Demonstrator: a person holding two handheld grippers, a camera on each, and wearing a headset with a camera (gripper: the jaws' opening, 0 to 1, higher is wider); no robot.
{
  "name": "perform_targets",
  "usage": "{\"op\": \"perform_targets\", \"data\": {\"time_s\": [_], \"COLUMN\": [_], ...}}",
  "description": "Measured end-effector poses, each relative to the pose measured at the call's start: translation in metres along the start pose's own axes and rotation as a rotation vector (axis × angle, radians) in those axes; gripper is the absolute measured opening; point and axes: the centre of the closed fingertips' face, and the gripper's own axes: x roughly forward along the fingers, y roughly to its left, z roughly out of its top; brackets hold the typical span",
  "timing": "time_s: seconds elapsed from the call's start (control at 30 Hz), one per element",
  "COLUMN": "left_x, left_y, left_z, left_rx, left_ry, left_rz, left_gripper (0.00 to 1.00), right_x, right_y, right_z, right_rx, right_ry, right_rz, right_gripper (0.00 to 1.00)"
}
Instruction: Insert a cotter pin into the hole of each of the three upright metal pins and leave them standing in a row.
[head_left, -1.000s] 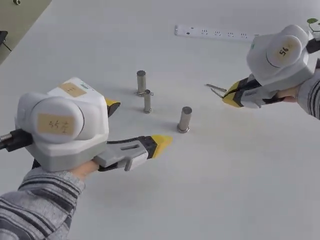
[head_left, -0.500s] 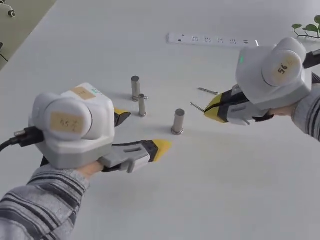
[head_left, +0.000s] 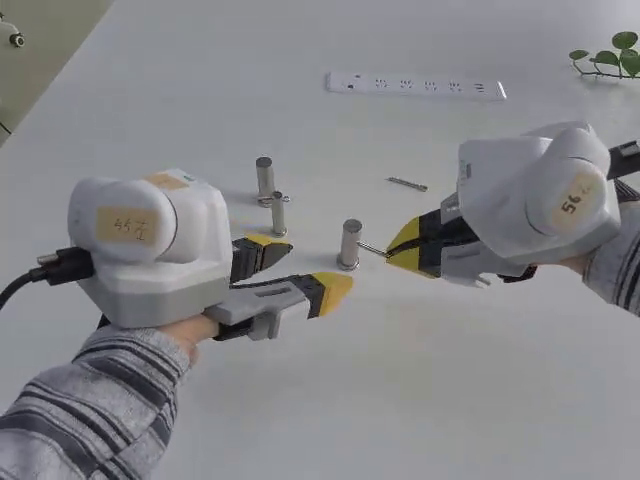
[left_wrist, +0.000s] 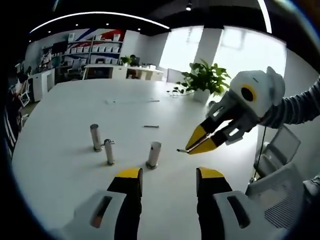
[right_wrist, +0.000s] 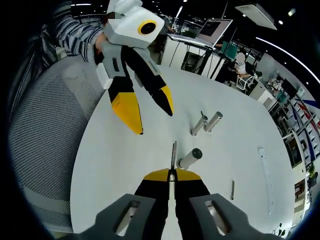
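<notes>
Grey-white plastic left hand-held gripper (head_left: 308, 266) at lower left, its yellow-tipped jaws spread around nothing. Right of it, three smooth steel cylinders stand upright on the matt white table (head_left: 330, 400): back pin (head_left: 264, 177), middle pin (head_left: 278, 215) with a fitted cotter pin (head_left: 278, 198) crosswise, and nearest pin (head_left: 350, 243). The held cotter pin (head_left: 371, 248), thin wire, lies level, its tip pointing left just beside the nearest pin's top. The right hand-held gripper (head_left: 392, 252), labelled "56", pinches it.

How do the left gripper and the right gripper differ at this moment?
The left gripper has open jaws; the right gripper has shut jaws. The left gripper is empty; the right gripper holds a cotter pin, its tip near the closest metal pin. Both have yellow jaw tips and point toward that pin.
</notes>
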Motion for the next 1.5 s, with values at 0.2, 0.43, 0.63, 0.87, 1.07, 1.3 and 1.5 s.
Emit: {"op": "perform_targets", "data": {"time_s": [0.2,0.43,0.63,0.87,1.07,1.3,1.5], "left_x": [0.001,0.002,0.002,0.002,0.001,0.002,0.001], "left_y": [-0.007,-0.018,-0.021,-0.025,-0.026,-0.028,-0.032], "left_z": [0.001,0.004,0.004,0.004,0.003,0.002,0.003], "left_rx": [-0.063,-0.156,-0.194,-0.234,-0.238,-0.237,-0.174], "left_ry": [-0.014,-0.037,-0.044,-0.050,-0.051,-0.047,-0.056], "left_rz": [-0.044,-0.099,-0.115,-0.132,-0.132,-0.141,-0.157], "left_gripper": [0.30,0.19,0.13,0.05,0.01,0.00,0.00], "right_x": [0.001,0.000,0.001,0.001,0.001,0.000,-0.001], "right_y": [0.004,0.010,0.013,0.015,0.018,0.020,0.022], "right_z": [0.008,0.015,0.018,0.023,0.025,0.026,0.025], "right_rx": [-0.059,-0.128,-0.153,-0.168,-0.189,-0.193,-0.139], "right_ry": [-0.025,-0.042,-0.046,-0.060,-0.058,-0.056,-0.069], "right_rz": [0.008,0.020,0.027,0.028,0.034,0.034,0.050], "right_gripper": [0.00,0.00,0.00,0.00,0.00,0.00,0.00]}}
